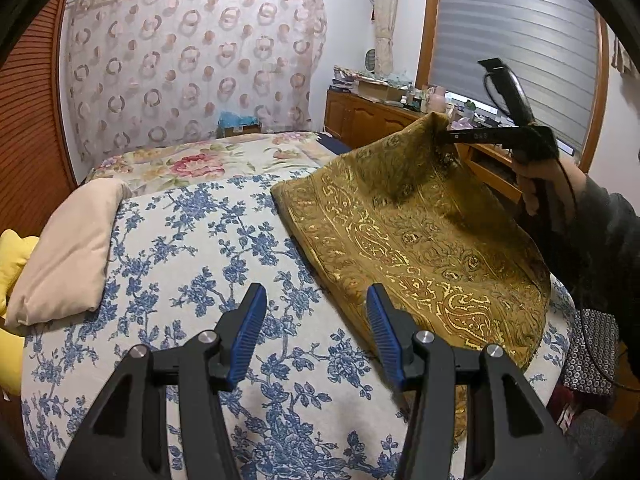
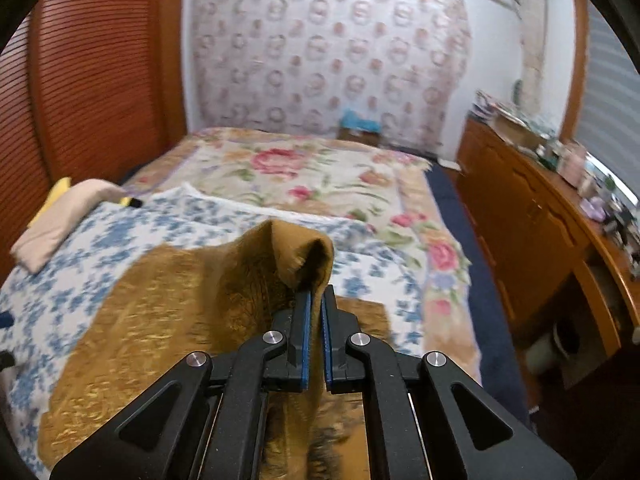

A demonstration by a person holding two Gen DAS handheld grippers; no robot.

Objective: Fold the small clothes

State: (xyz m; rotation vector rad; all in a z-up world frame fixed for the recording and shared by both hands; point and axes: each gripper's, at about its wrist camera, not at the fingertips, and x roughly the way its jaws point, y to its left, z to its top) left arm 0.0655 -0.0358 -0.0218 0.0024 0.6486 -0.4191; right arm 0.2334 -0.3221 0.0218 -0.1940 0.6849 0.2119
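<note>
The right claw [image 2: 316, 300] pinches a corner of the mustard-gold paisley cloth [image 1: 420, 236] between its ribbed blue pads, lifting it into a soft peak; the rest drapes on the blue-floral bed cover [image 1: 192, 248]. The left claw [image 1: 316, 300] hovers wide open, holding nothing.

Beige pillow [image 1: 68, 248] on blue-floral bedspread [image 1: 192, 280]; wooden dresser [image 2: 532, 216] beside bed, cluttered top.
</note>
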